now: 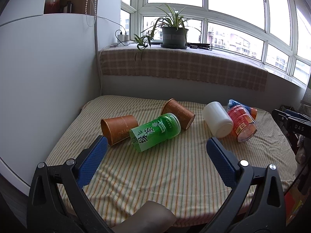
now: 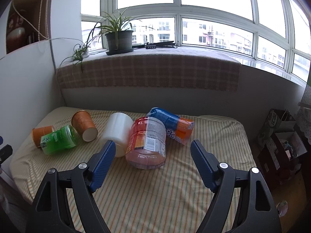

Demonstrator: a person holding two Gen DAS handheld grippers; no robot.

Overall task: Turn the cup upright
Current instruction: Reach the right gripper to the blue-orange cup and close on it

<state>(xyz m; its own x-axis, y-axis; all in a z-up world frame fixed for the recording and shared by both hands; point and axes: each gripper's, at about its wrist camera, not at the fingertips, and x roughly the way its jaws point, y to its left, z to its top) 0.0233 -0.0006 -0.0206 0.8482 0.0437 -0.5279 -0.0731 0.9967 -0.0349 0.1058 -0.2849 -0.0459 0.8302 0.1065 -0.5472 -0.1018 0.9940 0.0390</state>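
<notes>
In the lower half of the left wrist view, the left gripper [image 1: 156, 147] is held wide and empty above the striped cloth [image 1: 165, 174]. The right gripper [image 2: 152, 151] is likewise spread wide with nothing in it.

Just beyond, at centre left, 2 brown paper cups [image 1: 118, 129] [image 1: 177, 112] are seen lying on their sides, touching a green plastic cup [image 1: 155, 131]. A white cup [image 1: 217, 119] and a red cup [image 1: 242, 124] lie at centre right.

All are judged light, thin-walled and easily crushed; a gentle hold across the side wall is advised.

Green cup [image 1: 155, 131], white cup [image 1: 217, 119], brown cups [image 1: 119, 129], striped cloth [image 1: 165, 170].
</notes>
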